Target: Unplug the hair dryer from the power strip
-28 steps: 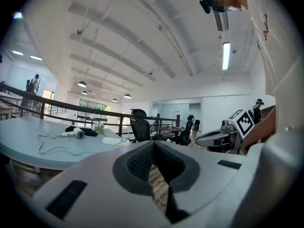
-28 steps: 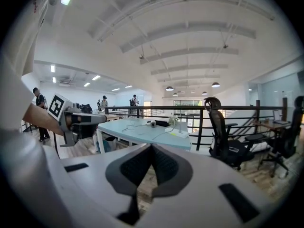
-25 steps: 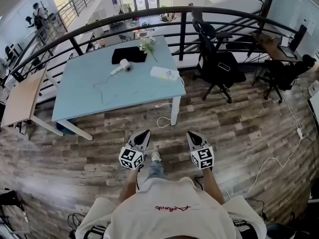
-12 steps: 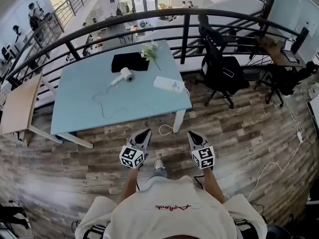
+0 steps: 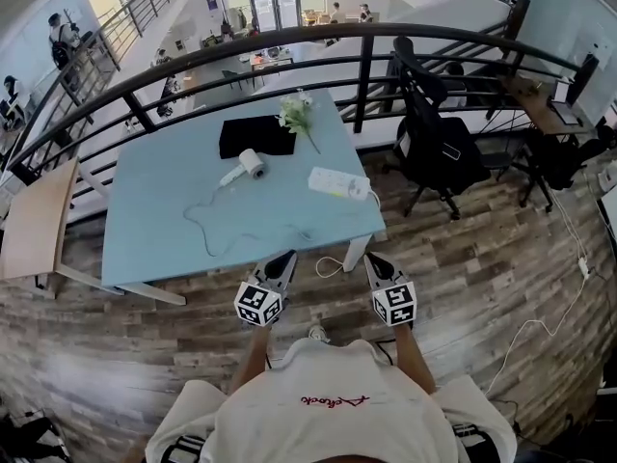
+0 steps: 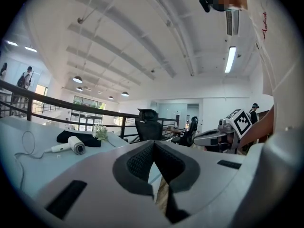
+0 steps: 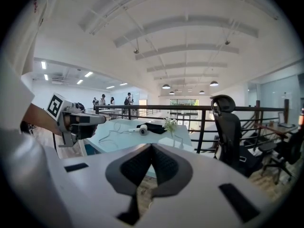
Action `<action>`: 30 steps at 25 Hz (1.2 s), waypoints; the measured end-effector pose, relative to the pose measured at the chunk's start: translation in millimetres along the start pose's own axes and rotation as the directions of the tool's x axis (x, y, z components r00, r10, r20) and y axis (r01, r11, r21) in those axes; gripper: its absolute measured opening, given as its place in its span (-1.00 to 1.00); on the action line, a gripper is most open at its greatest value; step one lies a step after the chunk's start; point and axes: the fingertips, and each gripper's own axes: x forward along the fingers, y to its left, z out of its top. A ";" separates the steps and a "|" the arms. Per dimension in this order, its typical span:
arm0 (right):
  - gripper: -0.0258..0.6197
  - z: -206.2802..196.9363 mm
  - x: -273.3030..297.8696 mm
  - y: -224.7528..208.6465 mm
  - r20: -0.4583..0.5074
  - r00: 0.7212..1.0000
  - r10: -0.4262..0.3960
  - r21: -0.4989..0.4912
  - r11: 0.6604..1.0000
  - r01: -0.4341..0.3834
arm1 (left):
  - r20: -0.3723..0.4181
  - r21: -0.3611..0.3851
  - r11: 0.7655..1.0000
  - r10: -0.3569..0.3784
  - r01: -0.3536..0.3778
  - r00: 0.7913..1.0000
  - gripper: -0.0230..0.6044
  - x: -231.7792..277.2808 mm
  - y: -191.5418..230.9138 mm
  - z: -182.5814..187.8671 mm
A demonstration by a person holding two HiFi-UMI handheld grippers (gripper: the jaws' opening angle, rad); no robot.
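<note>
Both closed, empty: left hand-held gripper [image 5: 285,257], right hand-held gripper [image 5: 371,258]; table [image 5: 154,230] ahead, chair [image 5: 439,148] beside.

hair dryer [image 5: 250,164]: white, lying on its side on the blue table [image 5: 145,201], round barrel to the right, handle pointing left; well ahead of the left claw [image 5: 285,258] and slightly to its left.
cord [image 5: 204,228]: thin, white, trailing from the handle in loose loops, between the dryer and the left claw.
power strip [image 5: 335,182]: white, long, lying flat near the table's right edge; ahead of the right claw [image 5: 372,259], nearer to it than the dryer.
plug: too small to make out.
</note>
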 end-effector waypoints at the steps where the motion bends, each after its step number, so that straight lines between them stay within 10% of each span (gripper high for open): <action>1: -0.87 2.6 6.7 -0.5 0.003 1.000 -0.004 0.000 1.000 0.004 | -0.001 0.001 1.000 -0.004 0.004 1.000 -0.90 2.5 6.3 1.0; 30: -0.87 -2.5 41.9 -12.5 -0.011 0.998 -0.069 0.018 0.997 0.069 | -0.029 -0.001 0.995 -0.096 0.096 0.995 -0.90 42.3 37.8 -10.6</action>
